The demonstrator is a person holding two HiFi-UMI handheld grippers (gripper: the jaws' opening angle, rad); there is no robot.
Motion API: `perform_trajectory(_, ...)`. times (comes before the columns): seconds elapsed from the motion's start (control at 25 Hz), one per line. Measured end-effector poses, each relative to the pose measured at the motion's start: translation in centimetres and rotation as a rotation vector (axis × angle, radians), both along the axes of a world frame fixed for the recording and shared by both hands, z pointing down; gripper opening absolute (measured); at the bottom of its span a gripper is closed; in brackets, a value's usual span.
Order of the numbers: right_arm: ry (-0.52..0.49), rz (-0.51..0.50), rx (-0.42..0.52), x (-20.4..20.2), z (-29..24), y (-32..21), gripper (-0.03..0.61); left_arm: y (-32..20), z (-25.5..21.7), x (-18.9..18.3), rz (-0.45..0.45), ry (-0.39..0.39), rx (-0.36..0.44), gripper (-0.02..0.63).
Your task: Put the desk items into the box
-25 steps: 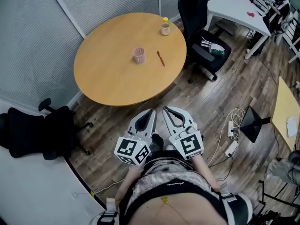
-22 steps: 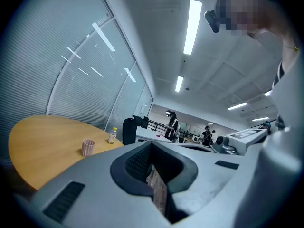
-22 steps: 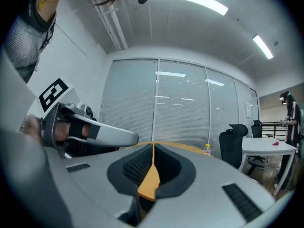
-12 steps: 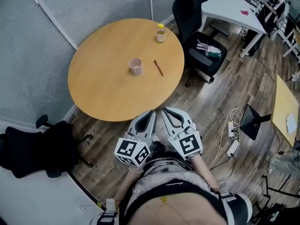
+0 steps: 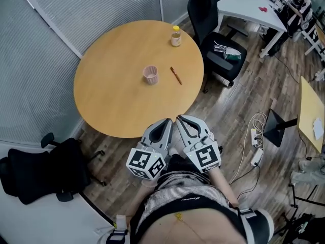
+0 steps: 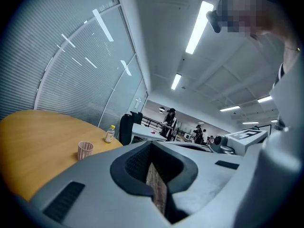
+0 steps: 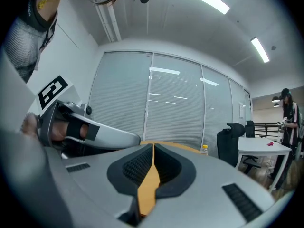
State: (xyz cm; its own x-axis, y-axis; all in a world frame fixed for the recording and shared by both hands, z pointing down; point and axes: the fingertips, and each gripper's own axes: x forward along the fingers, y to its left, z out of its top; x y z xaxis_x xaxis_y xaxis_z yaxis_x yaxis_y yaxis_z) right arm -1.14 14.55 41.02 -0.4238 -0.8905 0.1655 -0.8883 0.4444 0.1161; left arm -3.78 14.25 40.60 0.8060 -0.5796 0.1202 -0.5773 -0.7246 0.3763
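Observation:
On the round wooden table (image 5: 117, 100) stand a pink cup (image 5: 150, 75) and a small bottle with a yellow cap (image 5: 175, 36). A brown pen (image 5: 175, 75) lies to the right of the cup. My left gripper (image 5: 163, 124) and right gripper (image 5: 183, 122) are held side by side over the floor, just short of the table's near edge, both shut and empty. The left gripper view shows its shut jaws (image 6: 153, 145) with the cup (image 6: 85, 150) and bottle (image 6: 110, 134) beyond them. The right gripper view shows shut jaws (image 7: 153, 147) and the bottle (image 7: 204, 149).
A black office chair (image 5: 216, 14) with items on its seat stands behind the table, next to a white desk (image 5: 249, 4). Another black chair (image 5: 35, 172) is at lower left. Cables and a power strip (image 5: 256, 141) lie on the wooden floor at right. Blinds line the wall.
The table has come nearer to the grippers, and its edge now lies just ahead of their tips. Both grippers have stayed shut, side by side.

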Motion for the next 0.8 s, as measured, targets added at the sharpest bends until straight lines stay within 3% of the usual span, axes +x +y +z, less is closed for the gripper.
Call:
perform_trajectory(0.28,-0.044,0.031,-0.041,-1.5,0.4,-0.9,0.025,-0.9,0.2,-1.6,-0.001,0.008,-0.013,0.002)
perform_trajectory(0.48,0.007,-0.027,-0.024,-1.9,0.7,-1.6,0.025,-1.5,0.5,-1.8,-0.023,0.006,-0.024,0.002)
perform_trajectory(0.8,-0.037,-0.071,-0.042,-1.8,0.4,-5.1,0.025,-4.9,0.4,-1.5,-0.082,0.008,-0.029,0.002)
